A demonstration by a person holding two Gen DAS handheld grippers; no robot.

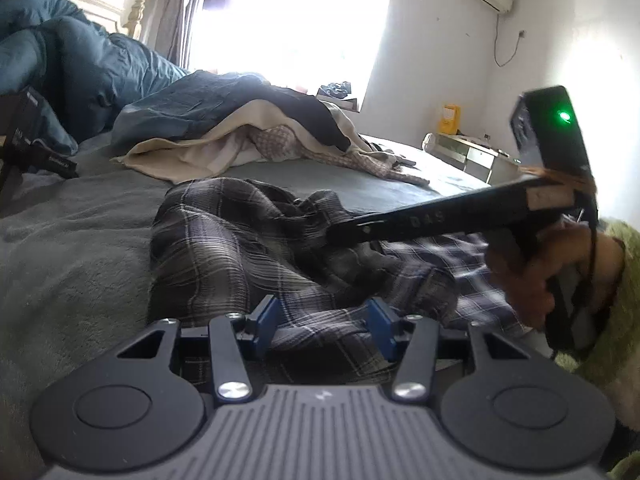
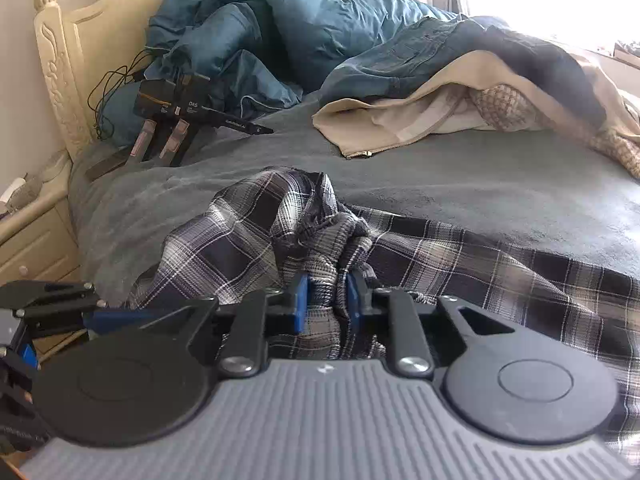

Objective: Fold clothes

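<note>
A black, grey and white plaid shirt (image 1: 240, 240) lies crumpled on the grey bed cover (image 1: 80, 248); it also shows in the right wrist view (image 2: 256, 232). My left gripper (image 1: 324, 320) is open, its blue pads on either side of a fold of the shirt's near edge. My right gripper (image 2: 324, 300) is shut on a bunched ridge of the plaid shirt. In the left wrist view the right gripper's black body (image 1: 440, 216) reaches in from the right, held by a hand.
A teal duvet (image 2: 260, 28) is piled at the cream headboard (image 2: 80, 32). A beige garment and other clothes (image 2: 420, 96) lie across the far side of the bed. A spare black gripper device (image 2: 180, 112) rests near the pillows. A nightstand (image 2: 28, 232) stands at left.
</note>
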